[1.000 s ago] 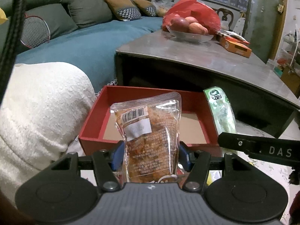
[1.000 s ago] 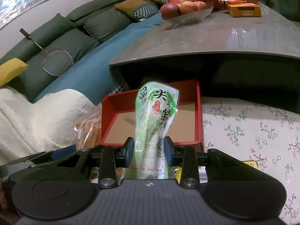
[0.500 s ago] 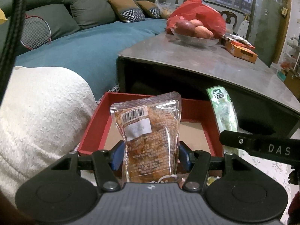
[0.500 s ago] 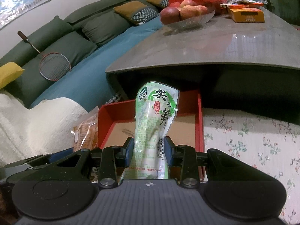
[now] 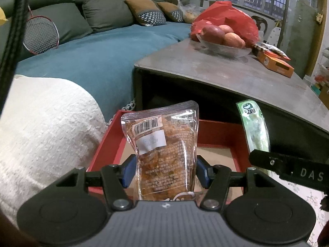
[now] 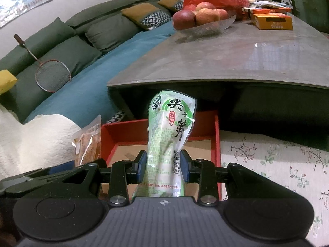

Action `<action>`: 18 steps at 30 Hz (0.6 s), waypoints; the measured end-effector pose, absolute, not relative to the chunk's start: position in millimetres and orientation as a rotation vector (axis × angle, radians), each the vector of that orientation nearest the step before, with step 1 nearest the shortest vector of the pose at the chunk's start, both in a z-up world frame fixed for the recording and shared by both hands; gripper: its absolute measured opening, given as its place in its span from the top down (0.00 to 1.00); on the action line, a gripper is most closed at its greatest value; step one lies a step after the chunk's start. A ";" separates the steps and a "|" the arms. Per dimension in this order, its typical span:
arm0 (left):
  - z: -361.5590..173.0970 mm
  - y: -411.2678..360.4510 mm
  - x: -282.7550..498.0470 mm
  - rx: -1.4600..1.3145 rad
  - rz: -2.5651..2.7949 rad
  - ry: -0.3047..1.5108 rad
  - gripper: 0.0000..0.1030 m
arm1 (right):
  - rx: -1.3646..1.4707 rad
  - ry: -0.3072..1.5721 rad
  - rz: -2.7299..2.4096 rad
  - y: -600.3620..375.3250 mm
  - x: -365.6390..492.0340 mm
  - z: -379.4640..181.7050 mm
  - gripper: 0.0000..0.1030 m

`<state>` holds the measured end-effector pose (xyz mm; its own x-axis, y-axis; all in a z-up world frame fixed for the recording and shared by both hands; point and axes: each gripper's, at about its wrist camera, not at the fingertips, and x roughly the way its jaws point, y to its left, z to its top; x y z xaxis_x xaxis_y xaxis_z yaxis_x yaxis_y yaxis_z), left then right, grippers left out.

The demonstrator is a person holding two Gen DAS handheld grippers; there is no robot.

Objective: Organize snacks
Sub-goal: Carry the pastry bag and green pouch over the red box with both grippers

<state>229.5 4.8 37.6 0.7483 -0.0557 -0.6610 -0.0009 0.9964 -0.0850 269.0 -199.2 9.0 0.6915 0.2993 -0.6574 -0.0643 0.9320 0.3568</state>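
My left gripper (image 5: 164,173) is shut on a clear packet of brown snack (image 5: 164,144) and holds it upright above the near edge of a red open box (image 5: 107,144). My right gripper (image 6: 163,165) is shut on a green bamboo-shoot packet (image 6: 169,135), upright above the same red box (image 6: 217,144). The green packet also shows at the right of the left wrist view (image 5: 254,125). The brown packet shows at the left of the right wrist view (image 6: 88,142). The box floor is bare cardboard.
A dark low table (image 5: 226,72) overhangs the far side of the box, bearing a bowl of apples (image 5: 222,39), a red bag and orange cartons (image 5: 275,61). A white blanket (image 5: 41,127) lies left. A blue sofa with a racket is behind. Floral floor (image 6: 277,164) lies right.
Both grippers have moved forward and lower toward the red box, still holding their packets. The box and table now look closer.
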 end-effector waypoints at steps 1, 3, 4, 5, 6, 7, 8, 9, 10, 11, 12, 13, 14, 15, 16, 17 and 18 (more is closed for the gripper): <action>36.6 4.5 233.0 -0.081 -0.027 0.725 0.48 | 0.318 0.786 0.203 -199.5 271.4 7.5 0.59; 35.1 4.0 239.0 -0.078 -0.024 0.726 0.48 | 0.317 0.788 0.200 -199.5 274.8 5.2 0.59; 34.3 4.0 241.9 -0.078 -0.022 0.726 0.48 | 0.314 0.788 0.196 -199.5 276.4 4.3 0.59; 33.3 4.4 244.0 -0.082 -0.018 0.725 0.48 | 0.310 0.787 0.194 -199.6 278.6 3.3 0.59; 32.7 4.7 246.4 -0.085 -0.016 0.725 0.48 | 0.306 0.787 0.192 -199.2 280.2 2.4 0.59; 31.9 4.6 248.0 -0.085 -0.018 0.727 0.48 | 0.302 0.788 0.190 -198.3 281.9 1.4 0.59; 31.2 4.4 250.3 -0.084 -0.017 0.728 0.48 | 0.300 0.791 0.189 -198.0 283.6 0.1 0.59; 30.6 4.0 252.5 -0.082 -0.014 0.728 0.48 | 0.299 0.795 0.189 -197.5 285.4 -1.6 0.59; 30.1 3.6 254.1 -0.078 -0.011 0.726 0.48 | 0.297 0.798 0.189 -197.0 286.9 -3.0 0.59; 29.6 3.1 255.6 -0.073 -0.010 0.725 0.48 | 0.294 0.802 0.188 -196.3 288.4 -4.7 0.59; 28.8 2.1 257.7 -0.067 -0.008 0.724 0.48 | 0.289 0.804 0.187 -195.5 289.5 -6.0 0.59; 27.7 1.3 259.7 -0.066 -0.007 0.725 0.48 | 0.286 0.806 0.185 -194.9 290.7 -7.0 0.59; 26.6 1.2 261.2 -0.068 -0.008 0.727 0.48 | 0.284 0.807 0.184 -194.5 292.1 -8.2 0.59; 25.0 0.6 263.4 -0.068 -0.010 0.731 0.48 | 0.283 0.808 0.183 -194.0 292.8 -8.9 0.59; 23.9 0.0 265.7 -0.066 -0.010 0.735 0.48 | 0.283 0.809 0.180 -194.1 294.4 -9.8 0.59; 22.7 -0.4 266.7 -0.064 -0.010 0.736 0.48 | 0.283 0.810 0.179 -194.3 295.6 -10.5 0.59; 21.1 -1.2 269.0 -0.062 -0.009 0.739 0.48 | 0.283 0.810 0.176 -194.7 296.5 -11.0 0.59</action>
